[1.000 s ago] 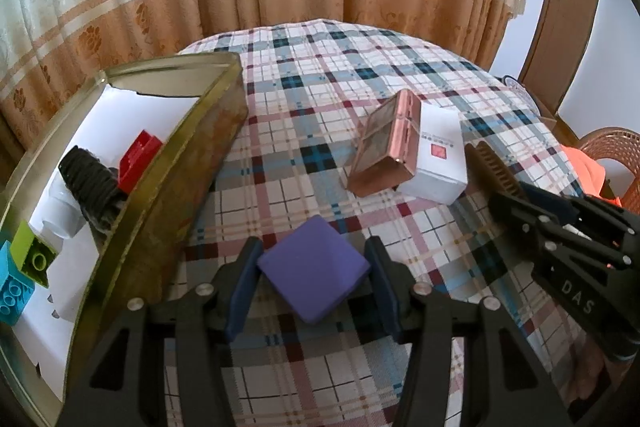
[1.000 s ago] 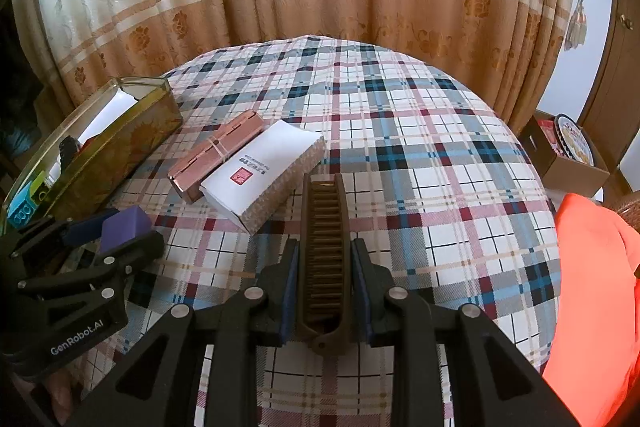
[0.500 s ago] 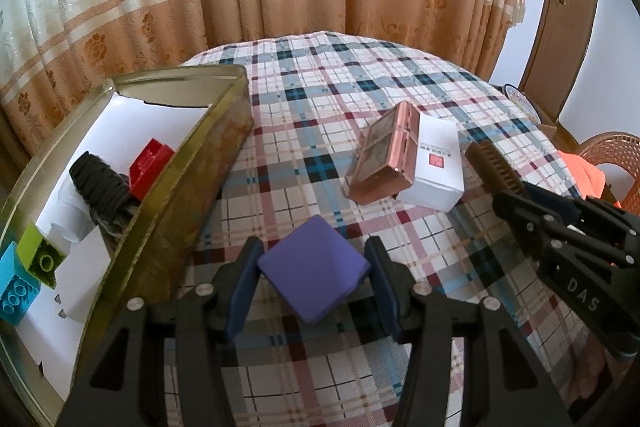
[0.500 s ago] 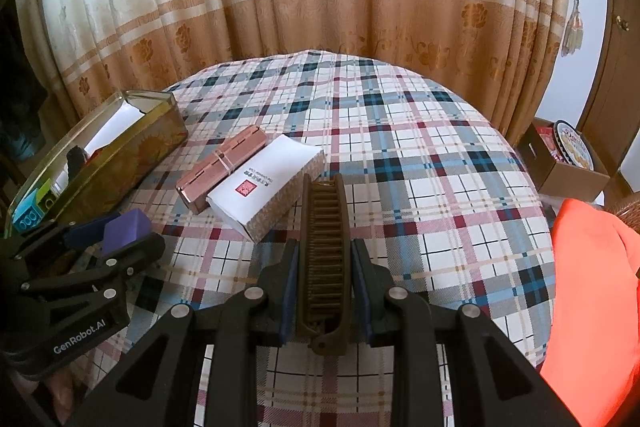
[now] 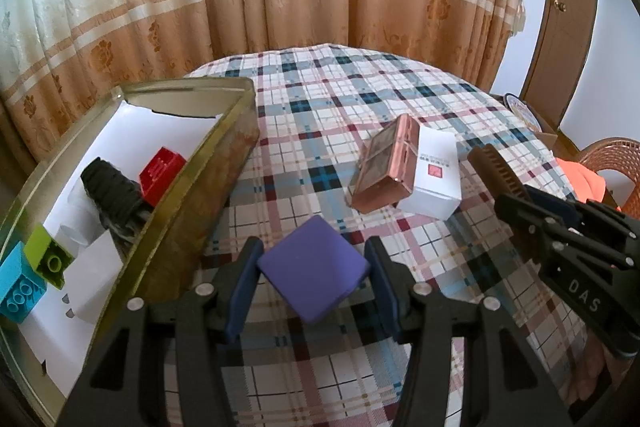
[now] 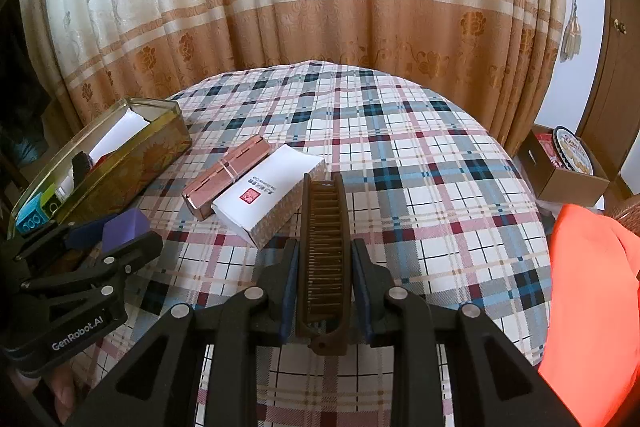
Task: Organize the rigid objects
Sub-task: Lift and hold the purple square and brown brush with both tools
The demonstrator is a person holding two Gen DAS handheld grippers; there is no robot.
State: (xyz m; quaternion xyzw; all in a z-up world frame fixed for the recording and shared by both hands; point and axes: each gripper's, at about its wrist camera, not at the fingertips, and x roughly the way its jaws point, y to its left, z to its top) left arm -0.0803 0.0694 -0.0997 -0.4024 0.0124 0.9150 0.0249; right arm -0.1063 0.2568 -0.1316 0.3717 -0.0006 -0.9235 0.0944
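My left gripper (image 5: 314,273) is shut on a flat purple square block (image 5: 314,267), held above the plaid tablecloth (image 5: 320,131); the same block (image 6: 126,227) shows at the left of the right wrist view. My right gripper (image 6: 323,267) is shut on a brown folding comb (image 6: 323,251), which sticks out forward between the pads; the comb (image 5: 494,167) also shows at the right of the left wrist view. A gold tin box (image 5: 192,187) at the left holds a red brick (image 5: 162,175), a black ribbed piece (image 5: 112,187), a green brick (image 5: 48,259) and a blue brick (image 5: 18,287).
A rose-gold case (image 6: 226,175) and a white carton (image 6: 268,195) lie side by side mid-table. Curtains hang behind the round table. An orange cloth (image 6: 592,291) and a cardboard box (image 6: 568,167) with a round tin sit off the right edge.
Both views have tilted up slightly, showing more curtain. Each gripper keeps its hold and neither hand has shifted over the table.
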